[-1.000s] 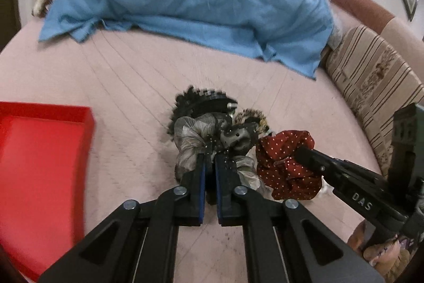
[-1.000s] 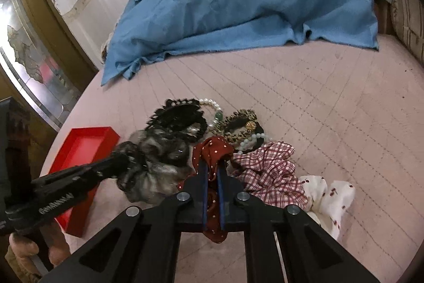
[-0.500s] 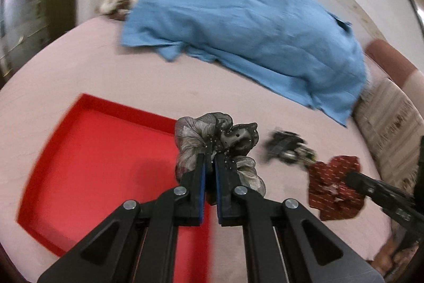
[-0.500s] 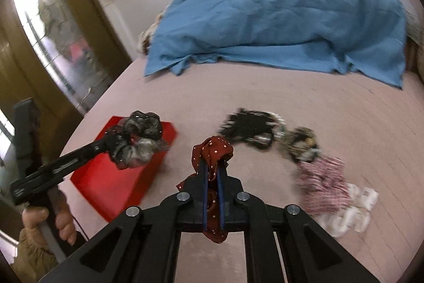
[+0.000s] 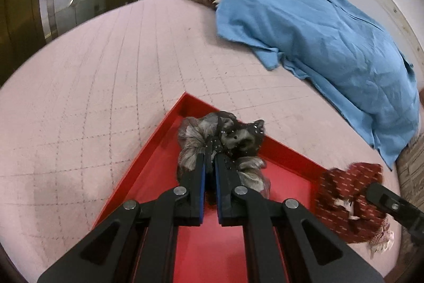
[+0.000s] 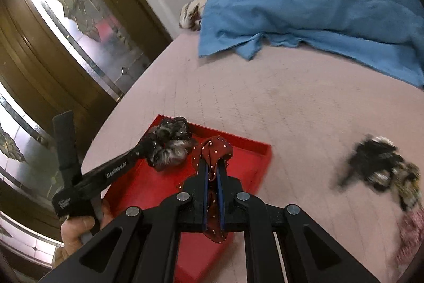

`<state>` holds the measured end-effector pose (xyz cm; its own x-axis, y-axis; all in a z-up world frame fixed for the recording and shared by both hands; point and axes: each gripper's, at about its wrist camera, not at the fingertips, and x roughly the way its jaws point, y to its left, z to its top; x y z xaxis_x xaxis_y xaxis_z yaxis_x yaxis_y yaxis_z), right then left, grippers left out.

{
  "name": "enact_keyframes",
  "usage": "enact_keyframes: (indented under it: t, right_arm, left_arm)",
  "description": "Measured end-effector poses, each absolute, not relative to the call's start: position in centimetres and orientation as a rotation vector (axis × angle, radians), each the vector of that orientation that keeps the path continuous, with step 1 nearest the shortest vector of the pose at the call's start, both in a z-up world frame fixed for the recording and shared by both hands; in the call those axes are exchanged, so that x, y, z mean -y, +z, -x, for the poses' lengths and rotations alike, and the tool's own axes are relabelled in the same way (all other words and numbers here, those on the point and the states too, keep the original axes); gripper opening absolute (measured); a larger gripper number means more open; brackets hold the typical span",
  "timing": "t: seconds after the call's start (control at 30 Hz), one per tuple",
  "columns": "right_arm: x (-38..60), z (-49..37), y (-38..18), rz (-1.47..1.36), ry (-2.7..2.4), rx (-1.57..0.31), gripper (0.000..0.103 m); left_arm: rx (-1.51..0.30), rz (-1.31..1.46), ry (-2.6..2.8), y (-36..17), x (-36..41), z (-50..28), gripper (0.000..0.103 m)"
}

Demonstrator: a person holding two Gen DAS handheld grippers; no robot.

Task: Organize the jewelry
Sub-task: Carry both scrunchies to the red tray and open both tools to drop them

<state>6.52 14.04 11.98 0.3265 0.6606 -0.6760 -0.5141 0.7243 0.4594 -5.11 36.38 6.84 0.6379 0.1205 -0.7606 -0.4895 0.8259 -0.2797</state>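
My left gripper [image 5: 209, 163] is shut on a grey and black scrunchie [image 5: 222, 142], held over the far corner of the red tray [image 5: 148, 158]. In the right wrist view the same grey scrunchie [image 6: 169, 145] hangs over the red tray [image 6: 254, 158] at the tip of the left gripper [image 6: 144, 150]. My right gripper [image 6: 211, 166] is shut on a dark red dotted scrunchie [image 6: 214, 150] above the tray's middle. That red scrunchie [image 5: 347, 192] shows at the right of the left wrist view, beside the tray.
A blurred heap of black and patterned hair pieces [image 6: 381, 169] lies on the pink bedspread [image 6: 278, 97] to the right, with a checked one [image 6: 413, 232] below it. A blue cloth [image 5: 318, 25] covers the far side. A wooden door with glass [image 6: 66, 44] stands left.
Both grippers have swung left from the heap of hair pieces to above the red tray, each carrying its scrunchie. The heap now lies far off to the right.
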Motion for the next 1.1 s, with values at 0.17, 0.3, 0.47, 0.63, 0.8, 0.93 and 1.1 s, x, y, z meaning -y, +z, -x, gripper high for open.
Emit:
enact_keyframes:
  t: [0.17, 0.3, 0.47, 0.63, 0.8, 0.93, 1.1]
  right_arm:
    - [-16.8, -8.9, 9.6, -0.206, 0.78, -1.027, 0.007]
    - [-17.9, -10.0, 8.0, -0.195, 0.753, -1.057, 0.007]
    - [-18.2, -10.2, 7.4, -0.146, 0.707, -1.059, 0.009]
    - [-18.0, -9.9, 7.7, -0.107, 0.665, -1.038, 0.019]
    - [-17.1, -9.1, 8.9, -0.105, 0.652, -1.003, 0.049]
    - [-16.3, -8.2, 9.6, -0.085, 0.644, -0.985, 0.049]
    - [-14.1, -6.2, 10.5, -0.059, 0.636, -0.956, 0.049]
  left_arm:
    - [-0.789, 0.471, 0.396, 7.2, -37.0, 5.2, 0.006]
    - [-0.776, 0.446, 0.441, 7.5, -37.3, 5.6, 0.007]
    - [-0.77, 0.471, 0.461, 7.5, -37.9, 6.1, 0.01]
    - [-0.738, 0.48, 0.436, 8.2, -37.6, 6.5, 0.022]
    - [-0.69, 0.461, 0.438, 9.3, -37.0, 7.4, 0.045]
    - [-0.695, 0.452, 0.447, 9.3, -36.8, 7.5, 0.045]
    - [-0.694, 0.426, 0.457, 9.4, -36.1, 7.6, 0.046]
